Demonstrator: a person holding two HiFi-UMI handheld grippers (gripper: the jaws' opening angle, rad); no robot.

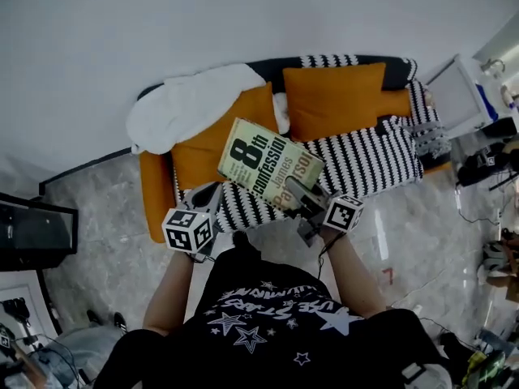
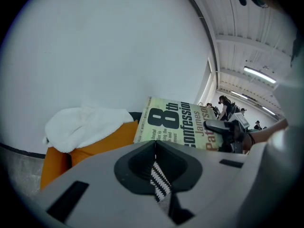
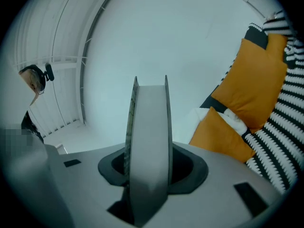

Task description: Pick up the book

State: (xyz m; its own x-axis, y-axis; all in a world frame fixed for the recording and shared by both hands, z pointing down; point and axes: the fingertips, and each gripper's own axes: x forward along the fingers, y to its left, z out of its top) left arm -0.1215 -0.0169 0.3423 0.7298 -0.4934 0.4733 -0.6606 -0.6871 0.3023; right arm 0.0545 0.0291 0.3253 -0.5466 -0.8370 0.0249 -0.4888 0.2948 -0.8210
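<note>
Head view, item 1: book (image 1: 270, 163), pale green paperback with "8th Confession" on the cover, held in the air above the front edge of the sofa (image 1: 154, 193) and tilted, its lower right corner toward the person.

Item 2: right gripper (image 1: 302, 194), jaws clamped on that lower right corner of the book. The right gripper view shows the book (image 3: 149, 141) edge-on and upright, its pale page block filling the space between the 2 jaws of the right gripper (image 3: 148, 184).

Item 3: left gripper (image 1: 212, 197), just beside the book's lower left edge and apart from it. In its own view the left gripper (image 2: 154, 144) has its jaws brought together to a thin slit, nothing held, only striped fabric showing through lower down. The book (image 2: 175, 125) stands beyond it, cover facing.

Item 4: sofa contents. 2 orange cushions (image 1: 336, 100) along the back edge, a white blanket (image 1: 190, 104) bunched at the back left corner, a black-and-white striped throw (image 1: 365, 160) over the seat toward the right edge.
</note>
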